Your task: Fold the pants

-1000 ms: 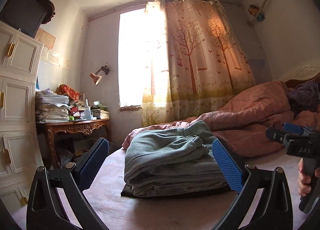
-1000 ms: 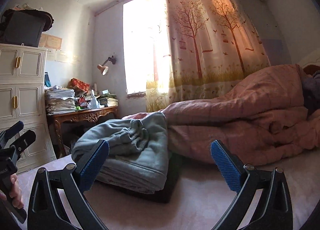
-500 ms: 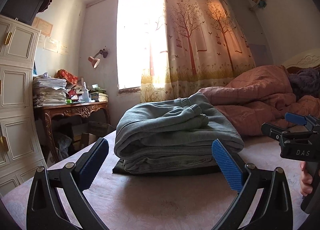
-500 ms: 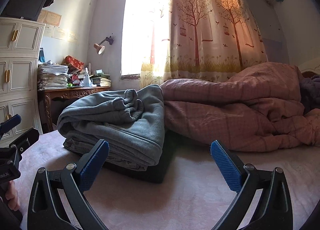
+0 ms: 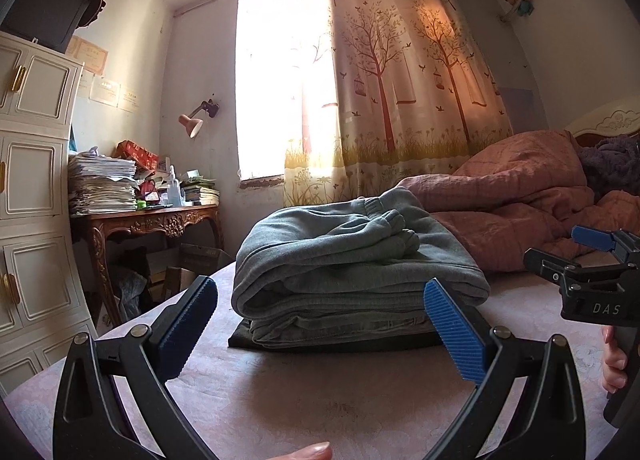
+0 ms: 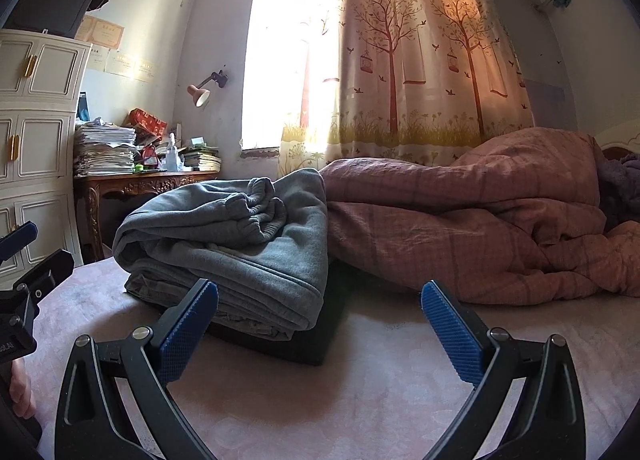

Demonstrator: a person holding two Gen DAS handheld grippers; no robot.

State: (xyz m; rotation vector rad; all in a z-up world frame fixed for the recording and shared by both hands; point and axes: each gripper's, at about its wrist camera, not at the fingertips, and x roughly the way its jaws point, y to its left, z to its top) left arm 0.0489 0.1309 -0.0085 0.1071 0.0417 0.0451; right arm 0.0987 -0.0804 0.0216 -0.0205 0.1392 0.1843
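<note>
Grey pants (image 5: 352, 260) lie folded in a thick bundle on the bed, on top of a flat dark garment (image 5: 340, 340). The same pants (image 6: 232, 236) appear left of centre in the right wrist view. My left gripper (image 5: 320, 324) is open, low over the pale pink sheet (image 5: 300, 400), just short of the bundle and holding nothing. My right gripper (image 6: 318, 326) is open and empty too, in front of the bundle's right corner. Each gripper shows at the edge of the other's view, the right gripper (image 5: 592, 260) held by a hand (image 5: 614, 360).
A rumpled pink quilt (image 6: 480, 227) is heaped behind and right of the pants. Left of the bed stand a carved wooden desk (image 5: 152, 219) piled with papers and a white cabinet (image 5: 32, 187). A curtained window (image 5: 360, 91) fills the far wall.
Both grippers have dropped lower toward the sheet, so the bundle now appears from the side. The pants have stayed in place and both grippers stayed open.
</note>
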